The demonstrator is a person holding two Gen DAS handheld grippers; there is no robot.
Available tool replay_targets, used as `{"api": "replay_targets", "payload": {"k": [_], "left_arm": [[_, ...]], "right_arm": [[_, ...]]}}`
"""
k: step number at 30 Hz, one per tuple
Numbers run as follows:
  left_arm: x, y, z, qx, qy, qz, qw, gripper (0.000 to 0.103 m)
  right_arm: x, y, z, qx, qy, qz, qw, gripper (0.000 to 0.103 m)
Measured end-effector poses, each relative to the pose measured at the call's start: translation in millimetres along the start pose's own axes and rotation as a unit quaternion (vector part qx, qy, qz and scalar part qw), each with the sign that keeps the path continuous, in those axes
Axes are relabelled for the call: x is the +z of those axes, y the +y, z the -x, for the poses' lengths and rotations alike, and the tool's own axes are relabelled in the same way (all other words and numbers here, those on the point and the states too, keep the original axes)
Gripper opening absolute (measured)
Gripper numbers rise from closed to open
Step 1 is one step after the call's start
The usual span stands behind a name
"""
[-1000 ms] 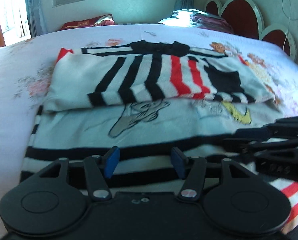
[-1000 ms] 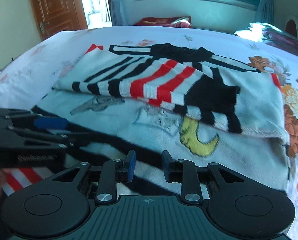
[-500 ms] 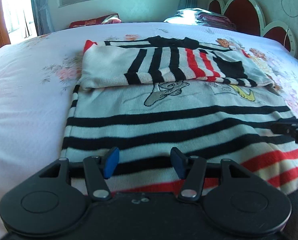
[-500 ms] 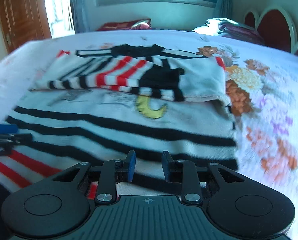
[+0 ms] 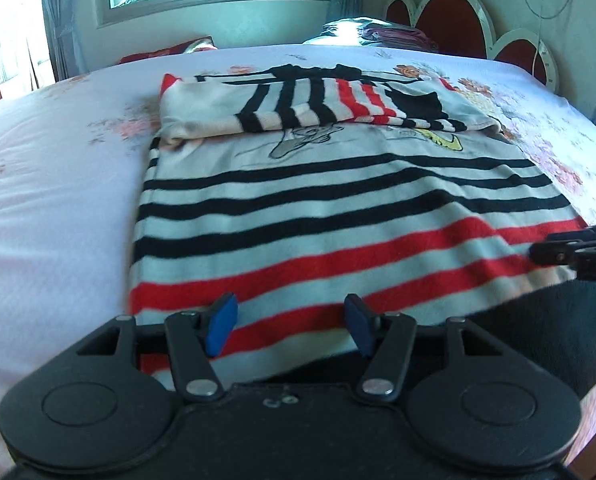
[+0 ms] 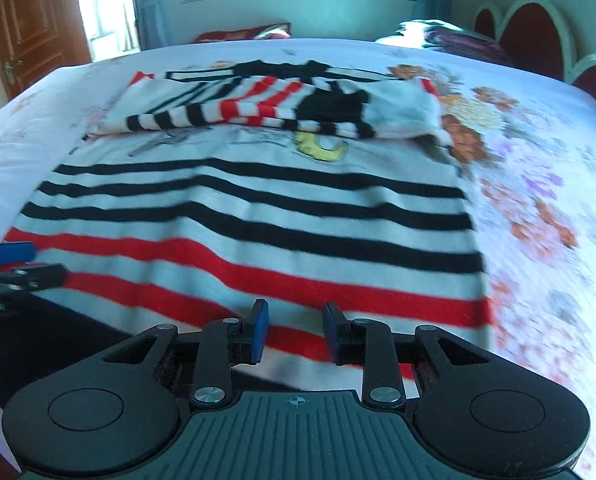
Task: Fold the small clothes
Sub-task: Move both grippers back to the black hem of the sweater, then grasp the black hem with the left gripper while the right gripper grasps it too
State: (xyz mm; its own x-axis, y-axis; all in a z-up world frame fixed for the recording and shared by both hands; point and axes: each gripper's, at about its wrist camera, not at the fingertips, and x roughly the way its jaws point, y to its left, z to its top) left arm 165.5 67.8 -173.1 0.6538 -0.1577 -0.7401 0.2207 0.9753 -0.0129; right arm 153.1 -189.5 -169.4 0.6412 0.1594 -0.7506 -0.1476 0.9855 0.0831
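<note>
I read the job as partly done. The striped sweater [image 5: 338, 216] lies flat on the bed [image 5: 49, 200], sleeves [image 5: 298, 108] already folded across its chest at the far end. The lengthwise fold is left. My left gripper [image 5: 289, 322] hangs over the sweater's near hem, jaws opening, nothing between them. My right gripper [image 6: 293, 330] at that hem stands narrowly parted, holding nothing.
</note>
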Motion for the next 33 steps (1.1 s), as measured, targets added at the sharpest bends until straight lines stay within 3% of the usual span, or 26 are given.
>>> {"api": "replay_targets", "payload": {"k": [5, 17, 25, 27, 29, 33], "left_arm": [[-9.9, 12.4, 10.8, 0.003, 0.001, 0.012, 0.9999, 0.059], [-26.8, 39.2, 55.4, 0.013, -0.01, 0.071, 0.9973, 0.059], [-44.6, 52.2, 59.3, -0.024, 0.025, 0.124, 0.9917, 0.059], [-48.3, 49.2, 58.7, -0.031, 0.027, 0.123, 0.9916, 0.058], [-50.6, 45.6, 59.1, -0.039, 0.03, 0.115, 0.9921, 0.058], [-53.5, 41.5, 58.4, -0.055, 0.037, 0.108, 0.9919, 0.058]], "right_arm": [[-17.0, -10.3, 12.4, -0.041, -0.007, 0.017, 0.999, 0.028], [-36.1, -25.4, 47.2, -0.051, -0.012, -0.033, 0.998, 0.029], [-52.8, -43.9, 62.1, -0.055, -0.004, -0.077, 0.996, 0.029], [-54.7, -44.8, 64.9, -0.057, -0.004, -0.084, 0.995, 0.033], [-58.2, -45.4, 67.9, -0.063, -0.005, -0.089, 0.994, 0.061], [-68.5, -46.6, 73.1, -0.06, -0.002, -0.103, 0.993, 0.062]]}}
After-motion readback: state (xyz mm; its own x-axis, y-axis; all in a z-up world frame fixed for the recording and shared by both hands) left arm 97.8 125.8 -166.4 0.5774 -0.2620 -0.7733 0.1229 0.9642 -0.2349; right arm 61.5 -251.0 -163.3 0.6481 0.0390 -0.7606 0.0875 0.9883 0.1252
